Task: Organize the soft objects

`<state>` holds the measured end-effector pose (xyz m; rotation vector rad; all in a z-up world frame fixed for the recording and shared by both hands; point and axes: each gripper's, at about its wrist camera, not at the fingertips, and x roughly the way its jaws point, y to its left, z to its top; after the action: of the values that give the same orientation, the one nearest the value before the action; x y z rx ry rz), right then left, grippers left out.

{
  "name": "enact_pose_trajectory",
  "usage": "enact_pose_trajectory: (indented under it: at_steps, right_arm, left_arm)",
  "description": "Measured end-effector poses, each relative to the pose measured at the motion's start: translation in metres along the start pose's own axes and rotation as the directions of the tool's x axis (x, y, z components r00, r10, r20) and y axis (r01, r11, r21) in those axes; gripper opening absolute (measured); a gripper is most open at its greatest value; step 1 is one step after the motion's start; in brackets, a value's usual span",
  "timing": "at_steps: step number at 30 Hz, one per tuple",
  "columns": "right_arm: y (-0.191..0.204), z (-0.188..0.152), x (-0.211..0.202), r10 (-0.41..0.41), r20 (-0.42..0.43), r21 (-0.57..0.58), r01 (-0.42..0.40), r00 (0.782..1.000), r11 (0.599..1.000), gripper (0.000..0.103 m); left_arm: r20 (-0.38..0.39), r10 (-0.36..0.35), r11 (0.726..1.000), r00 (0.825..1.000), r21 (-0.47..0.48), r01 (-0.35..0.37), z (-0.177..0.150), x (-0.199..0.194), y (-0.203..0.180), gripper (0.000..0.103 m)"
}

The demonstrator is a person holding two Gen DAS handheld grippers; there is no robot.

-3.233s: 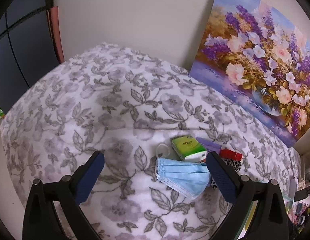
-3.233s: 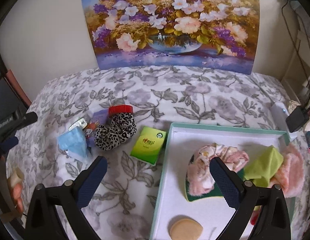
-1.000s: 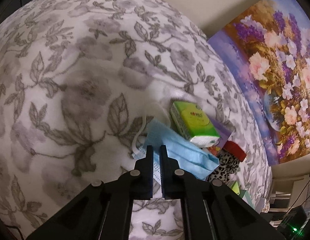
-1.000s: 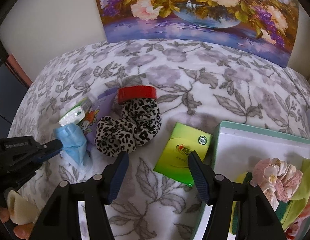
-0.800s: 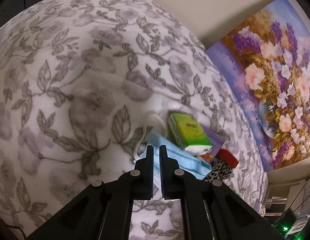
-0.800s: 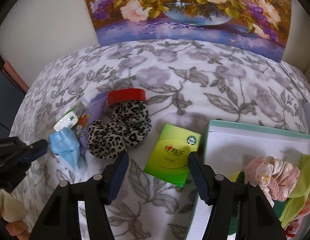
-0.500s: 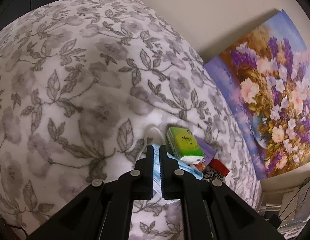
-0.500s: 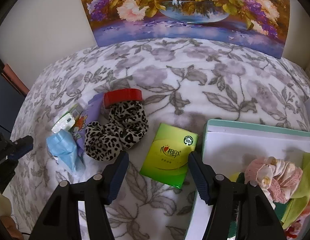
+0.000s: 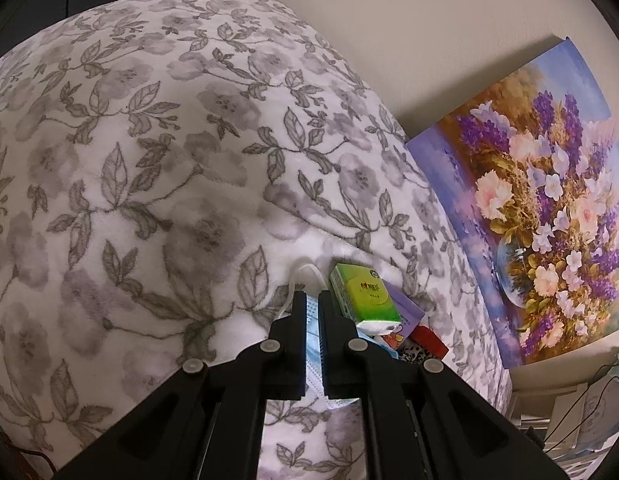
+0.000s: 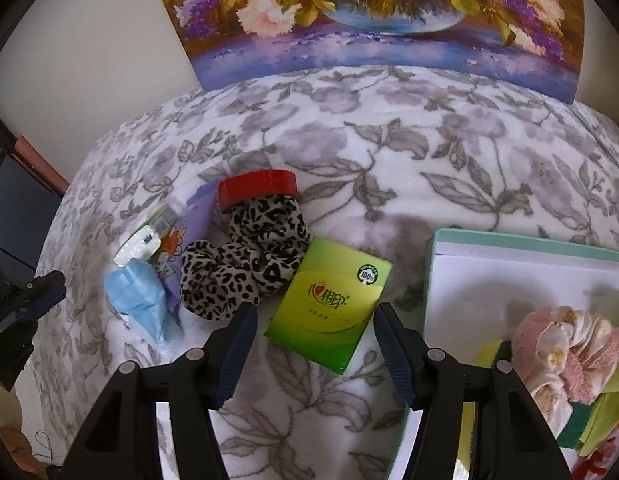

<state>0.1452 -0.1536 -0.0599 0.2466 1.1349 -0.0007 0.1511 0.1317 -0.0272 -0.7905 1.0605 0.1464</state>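
Left gripper (image 9: 312,300) clamped on our blue face mask (image 10: 139,300), frame centre; right gripper (image 10: 311,316) jaws apart, lower centre, straddling green tissue pack (image 10: 329,300).

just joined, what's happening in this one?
Someone is sorting soft items on a floral blanket into a tray. The left claw is shut on a blue mask. The right claw hangs open over a green tissue pack, not gripping it. Scrunchies already sit in the tray.
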Motion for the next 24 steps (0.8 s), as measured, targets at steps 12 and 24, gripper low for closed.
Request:
enact_pose_trajectory:
  at_steps: [12, 24]
  right_arm:
    - [0.012, -0.001, 0.015, -0.056, -0.018, -0.048, 0.055, 0.998, 0.997, 0.065]
    - [0.008, -0.001, 0.014, -0.037, -0.029, -0.034, 0.036, 0.999, 0.999, 0.059]
  left_arm:
    - [-0.036, -0.015, 1.000, 0.999, -0.019, 0.014, 0.000, 0.010, 0.009, 0.005]
    - [-0.140, 0.057, 0.987, 0.989, 0.158, -0.035, -0.023, 0.040, -0.019, 0.026]
